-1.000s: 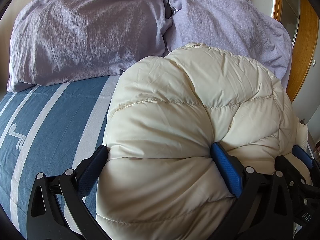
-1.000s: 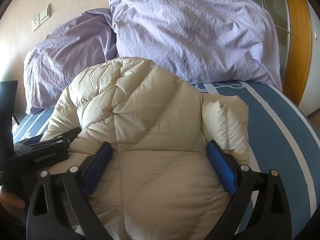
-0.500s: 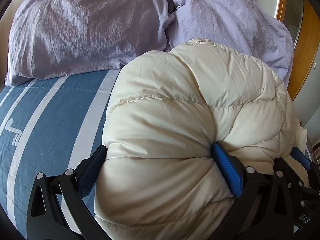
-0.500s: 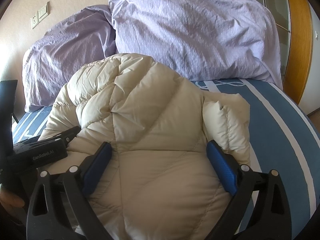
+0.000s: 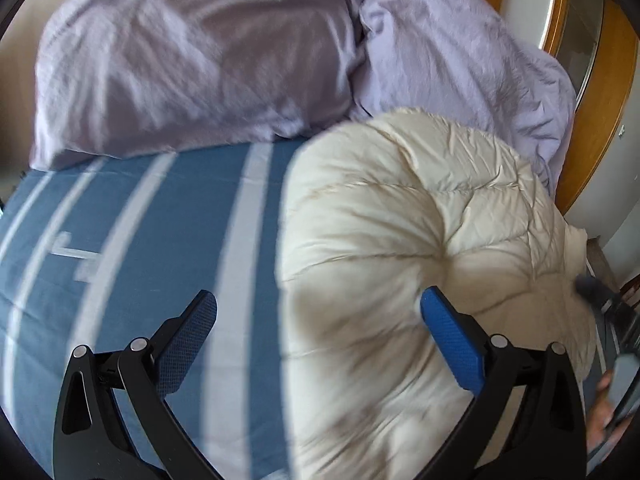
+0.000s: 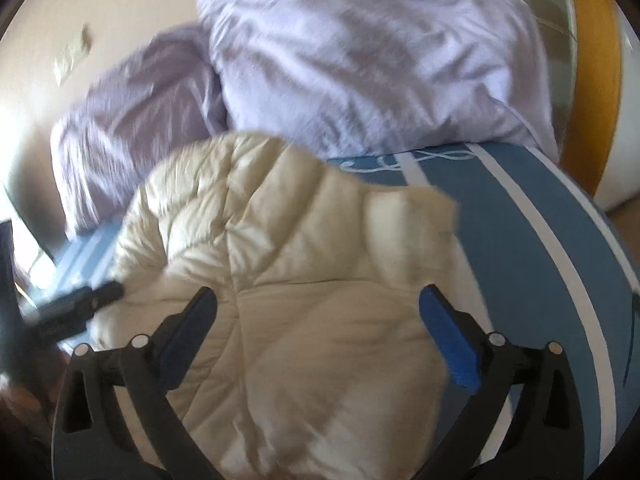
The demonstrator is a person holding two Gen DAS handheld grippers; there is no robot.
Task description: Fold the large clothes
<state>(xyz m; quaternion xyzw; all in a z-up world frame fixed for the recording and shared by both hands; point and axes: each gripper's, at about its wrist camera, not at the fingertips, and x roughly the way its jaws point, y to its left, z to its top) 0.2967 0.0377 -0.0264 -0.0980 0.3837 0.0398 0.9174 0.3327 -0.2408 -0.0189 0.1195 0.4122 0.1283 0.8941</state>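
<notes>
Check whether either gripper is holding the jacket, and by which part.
Nothing is held. The left gripper is open beside the jacket; the right gripper's jaws are opening above it.

Bedroom in a home. A bed (image 5: 168, 216) with a blue sheet striped in white fills most of both views. Two lilac pillows (image 5: 192, 56) in crumpled cases lean side by side at its head against a plain beige wall (image 6: 104, 4). A wall switch or socket plate (image 6: 72, 56) sits above them, blurred. Wooden trim (image 5: 600, 92) frames a pale panel on the right, possibly a door or wardrobe. A puffy cream jacket (image 6: 304, 280) lies on the bed.
</notes>
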